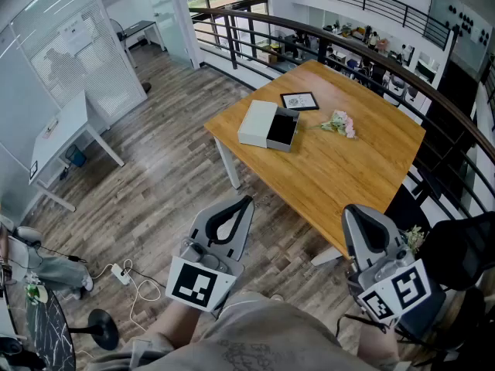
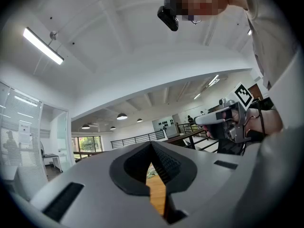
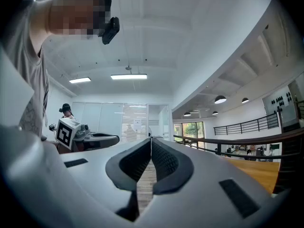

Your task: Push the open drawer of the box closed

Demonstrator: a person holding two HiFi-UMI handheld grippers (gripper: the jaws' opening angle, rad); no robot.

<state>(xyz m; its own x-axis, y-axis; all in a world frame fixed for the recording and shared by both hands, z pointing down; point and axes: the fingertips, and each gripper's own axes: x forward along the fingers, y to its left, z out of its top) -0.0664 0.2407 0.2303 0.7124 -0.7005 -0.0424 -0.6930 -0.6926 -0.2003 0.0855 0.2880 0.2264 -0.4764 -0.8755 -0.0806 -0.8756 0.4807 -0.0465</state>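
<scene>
Left gripper (image 1: 246, 202) and right gripper (image 1: 353, 210), nearest the person, each have their jaws pressed together on nothing, over the plank floor (image 1: 155, 184).
Farther off, well apart from both, the wooden table (image 1: 340, 180) carries the white box (image 1: 257, 122) near its left corner. Its drawer (image 1: 283, 130) stands pulled out toward the table's middle, and the inside is too dark to show any contents. A small framed picture (image 1: 299, 101) lies just behind, and a bunch of flowers (image 1: 339, 124) lies to the right.
</scene>
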